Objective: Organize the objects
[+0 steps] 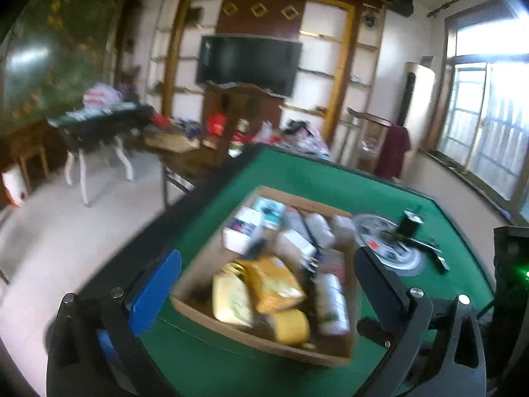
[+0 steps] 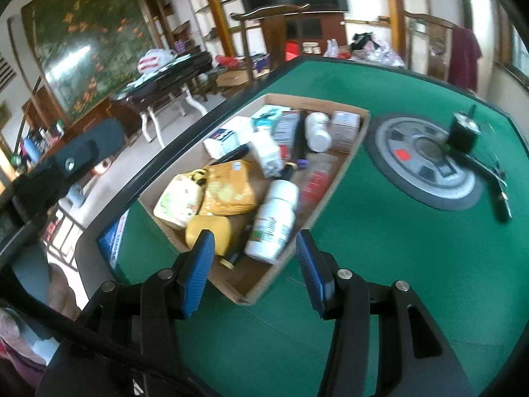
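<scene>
Left wrist view, left gripper [image 1: 264, 271] spread wide and empty above cardboard box [image 1: 205, 258] on green table [image 1: 297, 172], right wrist view, right gripper [image 2: 253, 248] partly spread, gripping nothing, white bottle [image 2: 274, 221] and yellow pouch [image 2: 228, 188] in box just ahead.

A home living room — wall-mounted television [image 1: 248, 63], wooden shelving [image 1: 334, 66], large painting [image 2: 86, 39], green-felt table [image 2: 363, 264].

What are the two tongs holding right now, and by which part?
Nothing. The left tongs and the right tongs both stand open above the cardboard box, with no item between their pads.
</scene>
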`<move>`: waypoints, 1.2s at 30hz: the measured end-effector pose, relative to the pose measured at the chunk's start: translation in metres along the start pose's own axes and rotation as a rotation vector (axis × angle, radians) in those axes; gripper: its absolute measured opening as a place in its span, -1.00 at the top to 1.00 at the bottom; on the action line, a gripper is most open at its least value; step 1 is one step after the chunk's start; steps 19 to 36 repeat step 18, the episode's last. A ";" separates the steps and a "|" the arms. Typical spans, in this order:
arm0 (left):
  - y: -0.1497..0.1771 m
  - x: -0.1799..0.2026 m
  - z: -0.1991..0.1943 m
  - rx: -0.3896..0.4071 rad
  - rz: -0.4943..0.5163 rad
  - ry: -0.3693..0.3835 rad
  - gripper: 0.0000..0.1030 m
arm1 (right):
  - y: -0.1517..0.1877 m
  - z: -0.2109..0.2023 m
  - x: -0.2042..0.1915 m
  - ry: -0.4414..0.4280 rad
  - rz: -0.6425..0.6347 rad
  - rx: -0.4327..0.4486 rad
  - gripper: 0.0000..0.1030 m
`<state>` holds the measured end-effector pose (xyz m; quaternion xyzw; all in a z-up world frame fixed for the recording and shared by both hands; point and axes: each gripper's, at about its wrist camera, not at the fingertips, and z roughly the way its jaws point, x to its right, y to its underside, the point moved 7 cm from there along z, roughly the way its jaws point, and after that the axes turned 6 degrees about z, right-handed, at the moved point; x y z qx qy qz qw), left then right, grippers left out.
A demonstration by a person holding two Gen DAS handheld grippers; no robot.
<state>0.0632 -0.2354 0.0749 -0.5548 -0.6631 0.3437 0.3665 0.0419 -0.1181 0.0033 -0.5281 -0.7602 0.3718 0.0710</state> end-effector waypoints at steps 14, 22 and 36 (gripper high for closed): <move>0.052 0.041 -0.003 -0.159 0.162 -0.119 -0.97 | 0.015 -0.023 0.035 0.203 -0.022 0.074 -0.09; 0.049 0.043 -0.005 -0.147 0.178 -0.191 -0.97 | 0.019 -0.022 0.034 0.235 -0.063 0.068 -0.09; 0.049 0.043 -0.005 -0.147 0.178 -0.191 -0.97 | 0.019 -0.022 0.034 0.235 -0.063 0.068 -0.09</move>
